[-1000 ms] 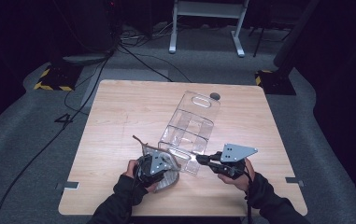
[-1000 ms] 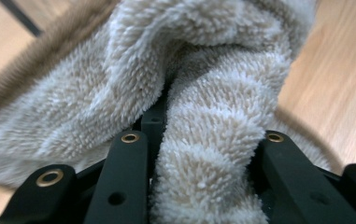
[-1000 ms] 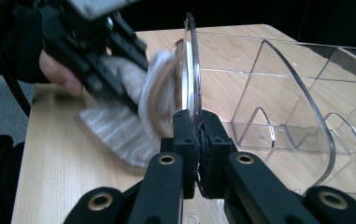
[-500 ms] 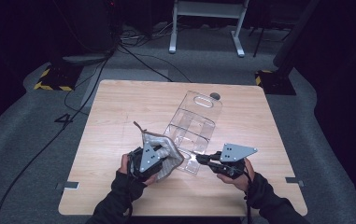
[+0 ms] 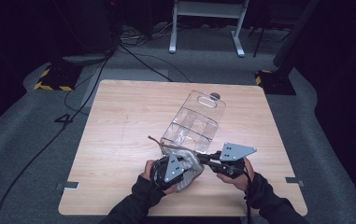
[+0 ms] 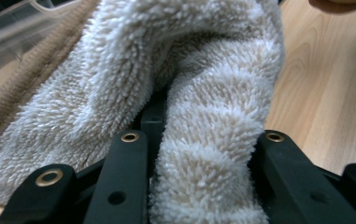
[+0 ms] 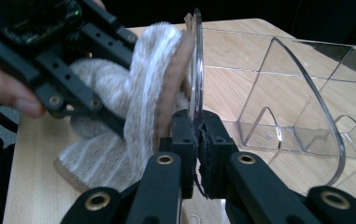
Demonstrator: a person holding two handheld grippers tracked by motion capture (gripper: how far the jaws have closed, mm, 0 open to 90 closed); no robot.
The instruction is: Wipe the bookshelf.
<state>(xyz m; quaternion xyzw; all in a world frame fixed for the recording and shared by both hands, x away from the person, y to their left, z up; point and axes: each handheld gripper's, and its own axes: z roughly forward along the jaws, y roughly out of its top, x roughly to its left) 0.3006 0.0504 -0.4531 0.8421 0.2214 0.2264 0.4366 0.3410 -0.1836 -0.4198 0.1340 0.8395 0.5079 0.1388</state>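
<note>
On the light wood tabletop (image 5: 119, 140), above a grey floor (image 5: 21, 154), the left gripper (image 6: 203, 186) pinches a fluffy towel (image 6: 213, 116); the right gripper (image 7: 198, 154) pinches a clear box (image 7: 278, 93).

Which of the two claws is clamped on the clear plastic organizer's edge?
The right claw, its jaws pinched on the clear organizer's end wall. The left claw grips the fluffy towel instead.

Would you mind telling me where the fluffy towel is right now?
In the high view the towel sits near the table's front edge, clamped in the left hand-held gripper, right against the near end of the clear plastic organiser.
</note>
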